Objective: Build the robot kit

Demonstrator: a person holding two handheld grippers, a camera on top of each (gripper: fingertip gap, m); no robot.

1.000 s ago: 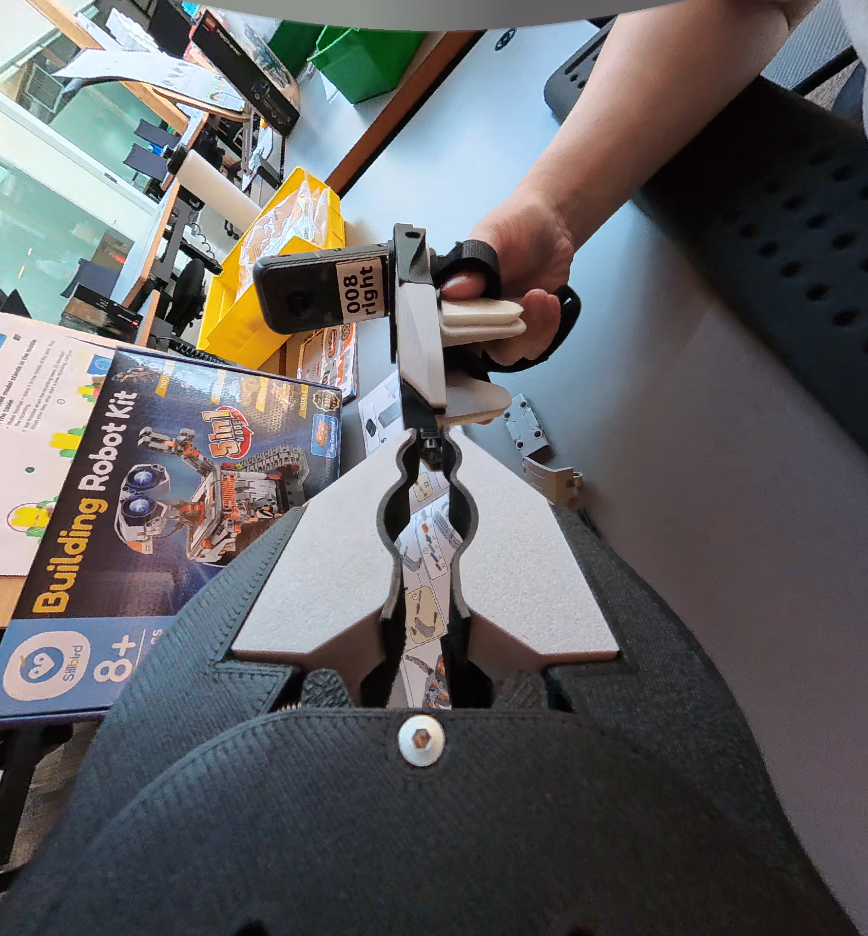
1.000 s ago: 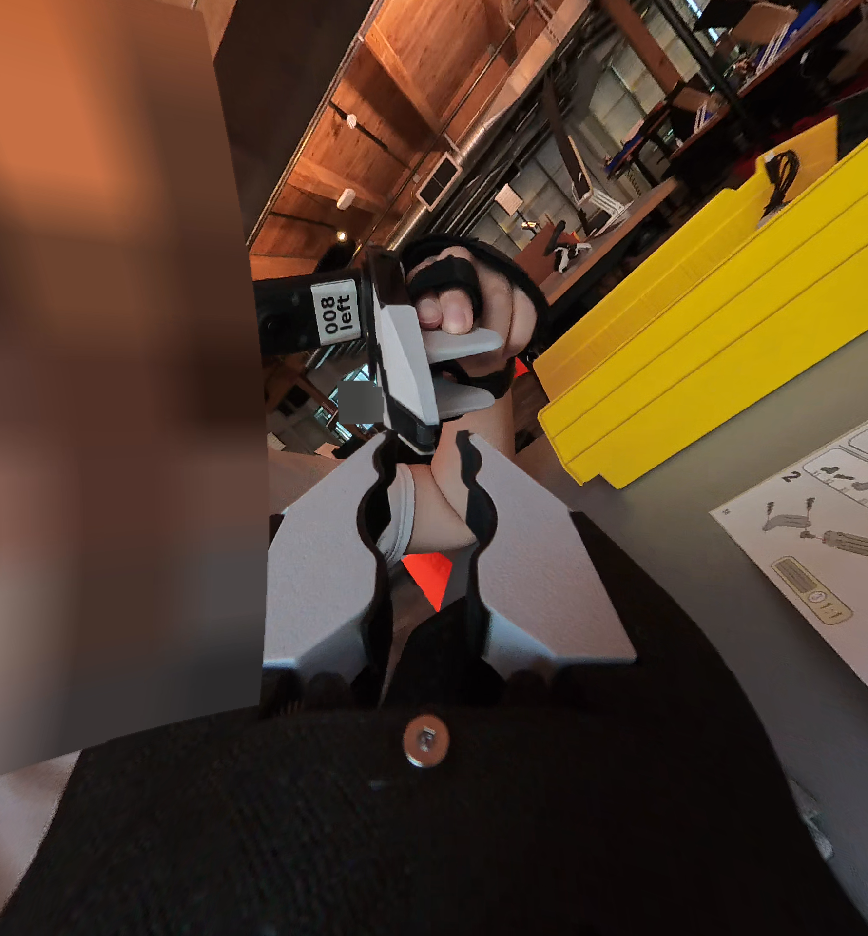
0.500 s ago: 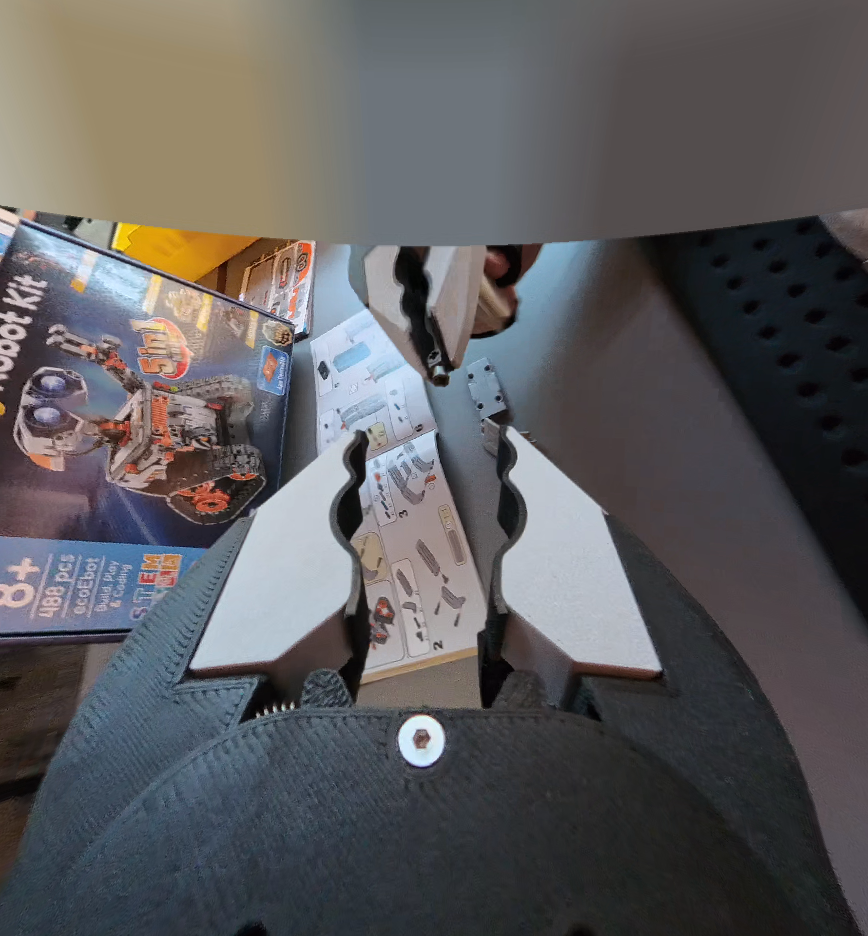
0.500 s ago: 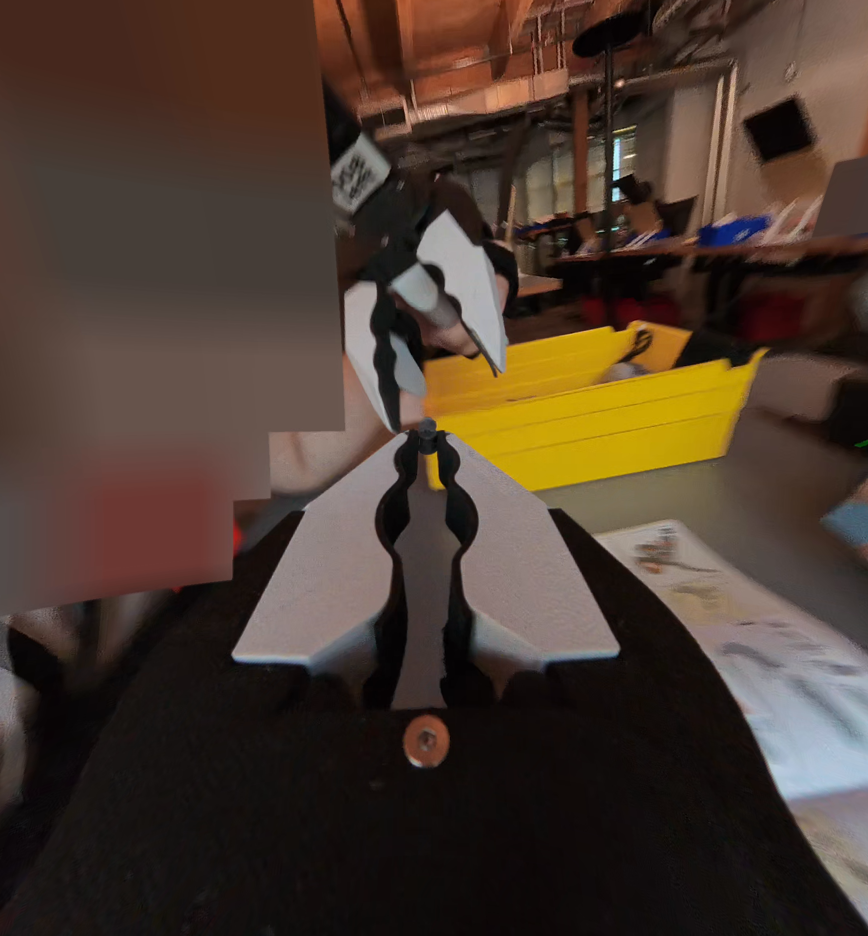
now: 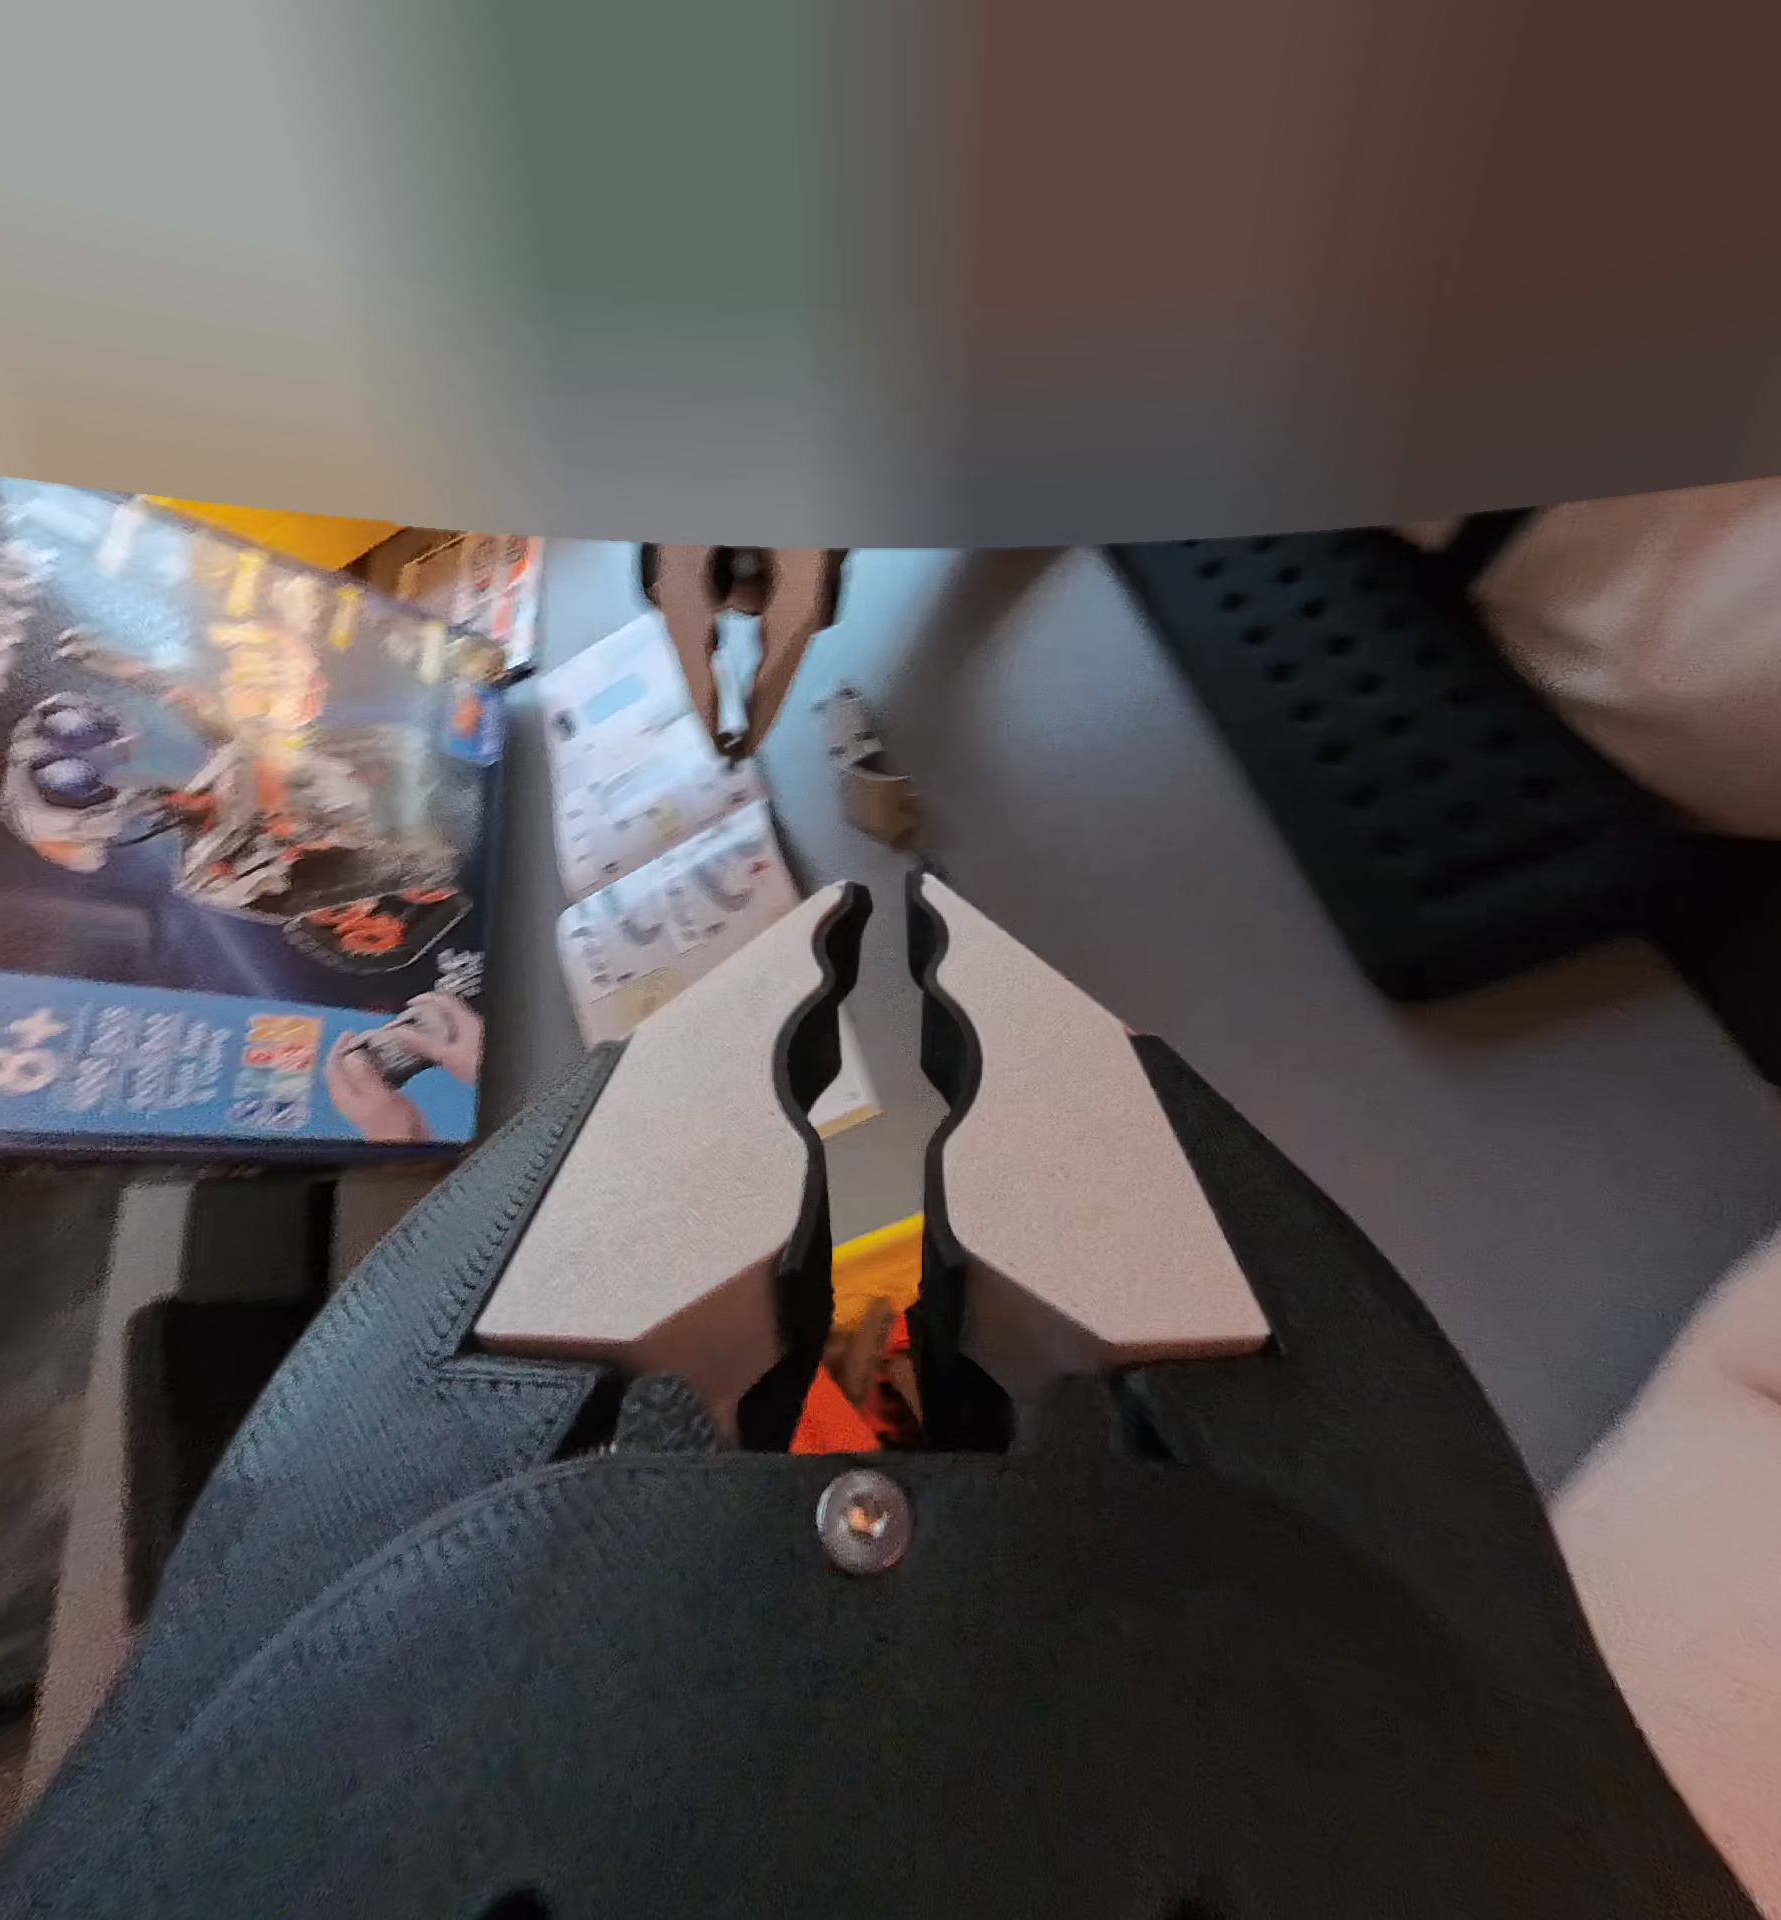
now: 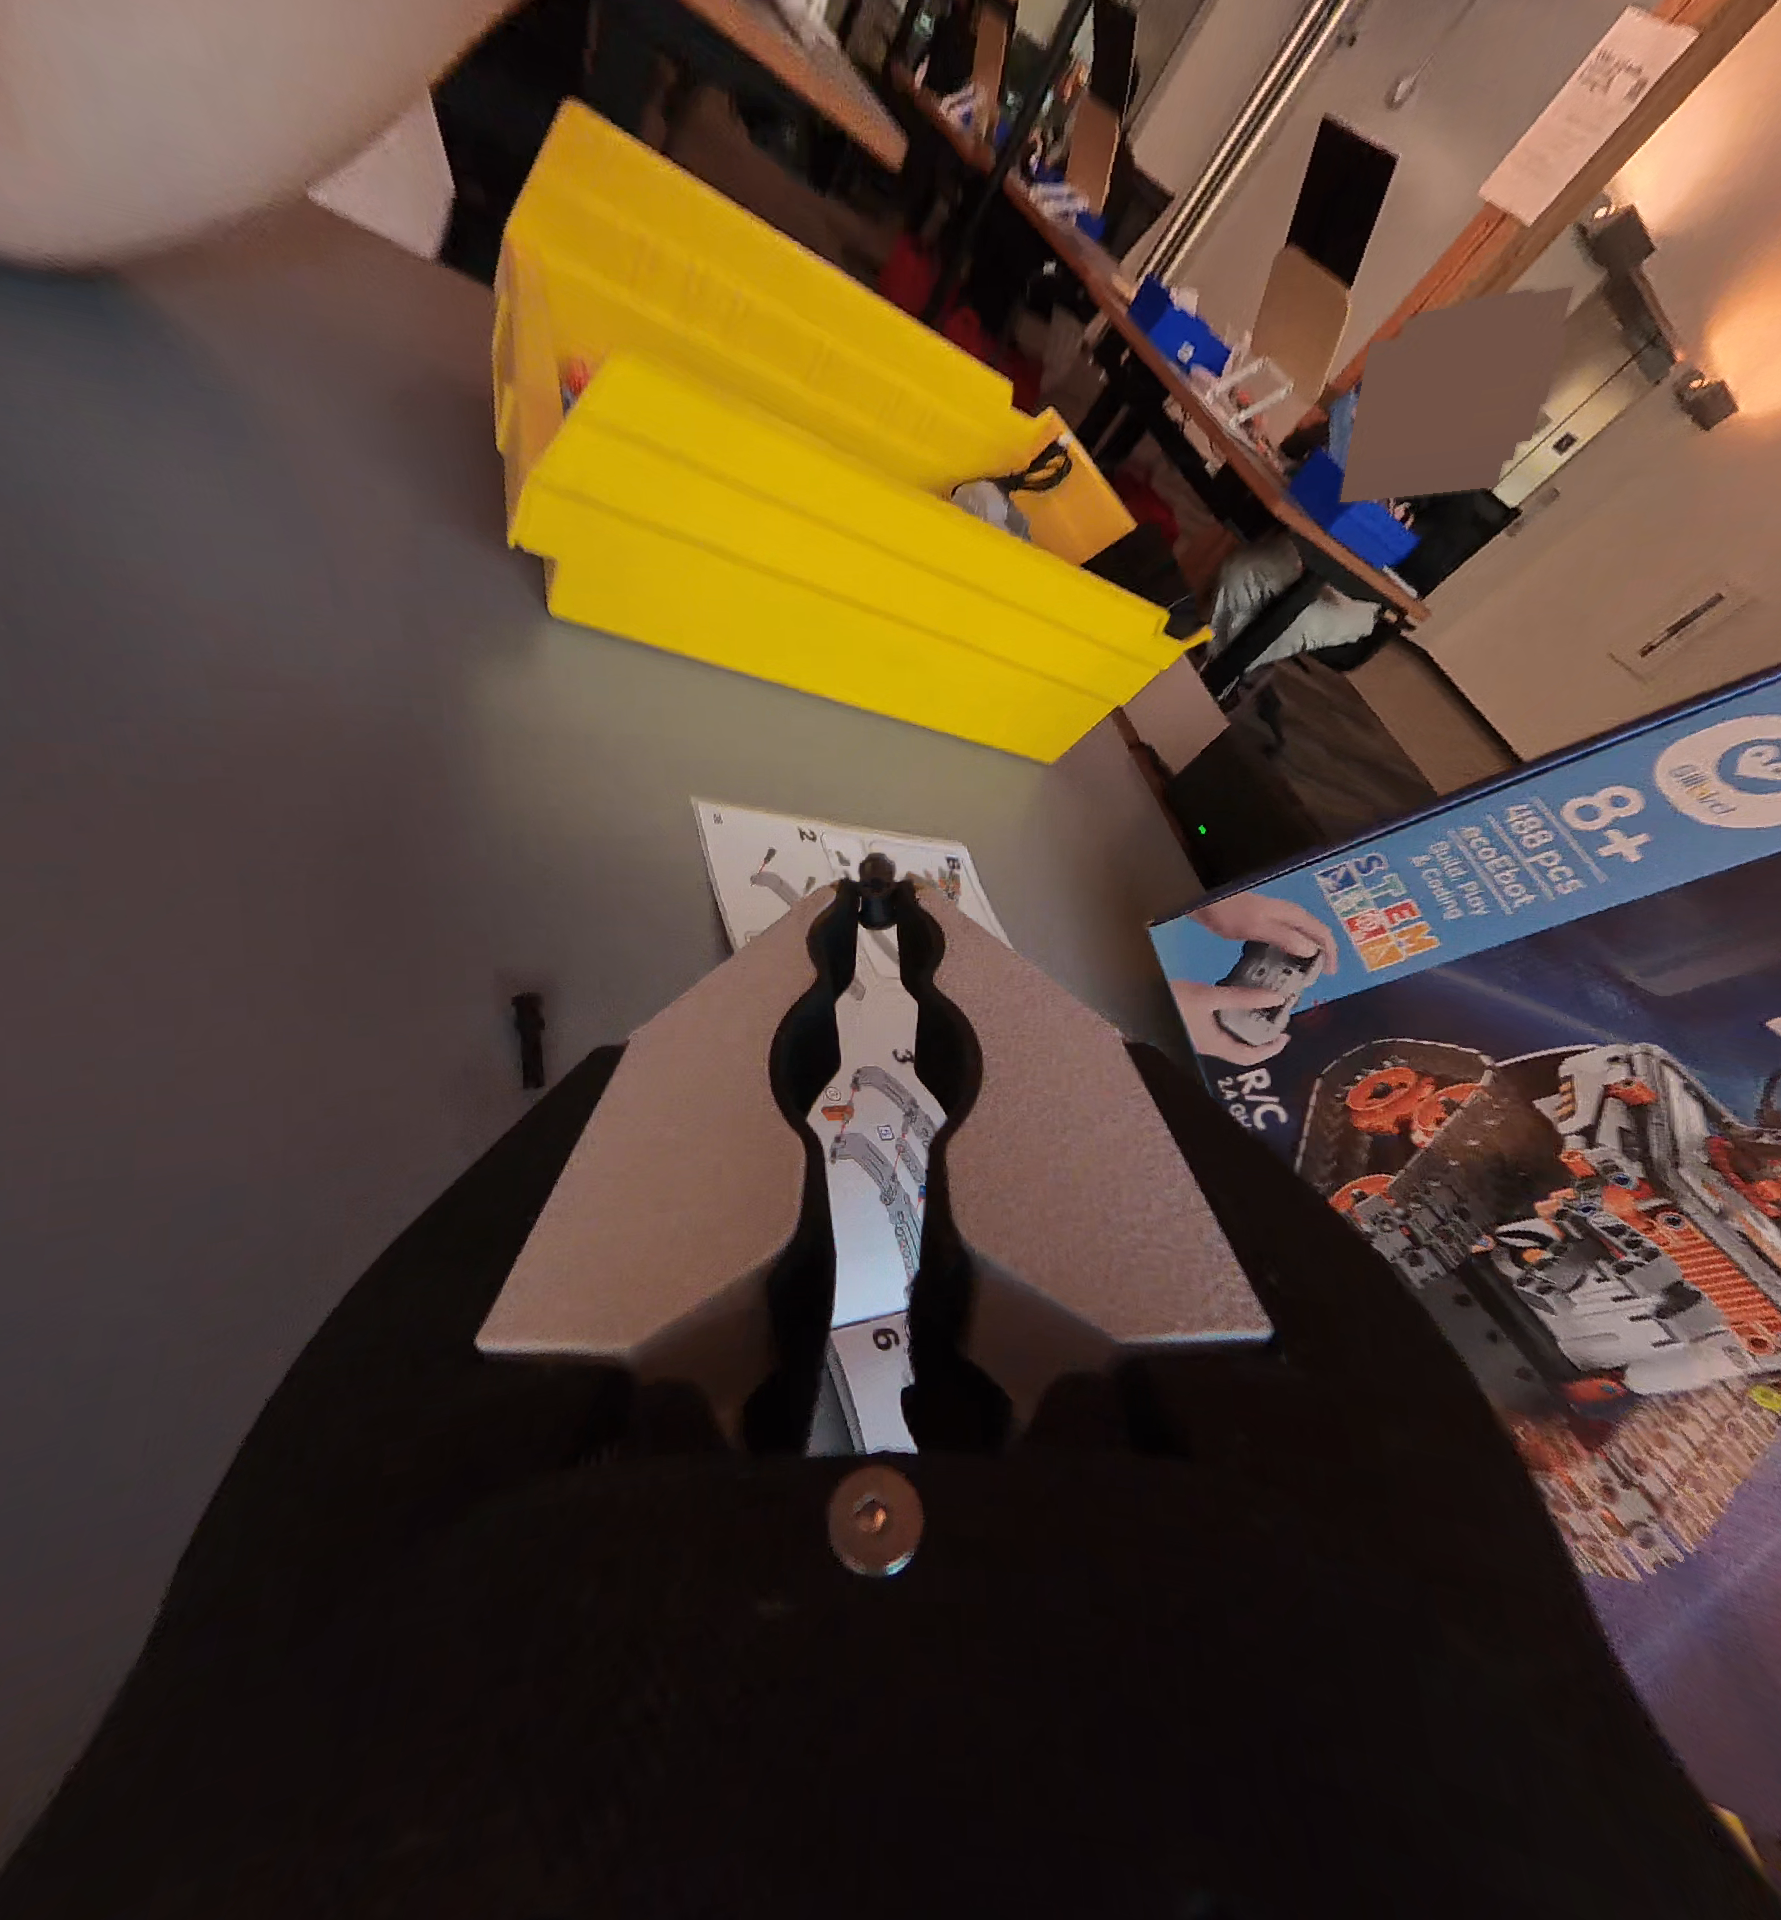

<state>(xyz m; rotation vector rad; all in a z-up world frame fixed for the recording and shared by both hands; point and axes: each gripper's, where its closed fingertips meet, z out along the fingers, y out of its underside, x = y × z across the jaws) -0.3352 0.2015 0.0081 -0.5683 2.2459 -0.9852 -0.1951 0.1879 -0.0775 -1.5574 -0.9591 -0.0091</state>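
Note:
My right gripper is shut on a small dark pin at its fingertips and holds it just above a white instruction sheet on the grey table. In the left wrist view the right gripper hangs tip-down over the same sheet, with the pin between its fingers. My left gripper is nearer the table's edge. Its jaws are almost together with only a narrow slit, and nothing is in them. The left wrist view is blurred by motion.
A blue robot kit box lies beside the sheet and also shows in the left wrist view. Two yellow bins stand behind. Small grey parts and a dark piece lie on the table. A black perforated panel and an arm are on the right. Left tips to right tips: about 15 cm. To the dark piece: right tips about 10 cm, left tips about 20 cm.
The two grippers met tip to tip on the pin, then parted. The right kept the pin and swung down over the sheet. The left opened, drew back and closed again, empty.

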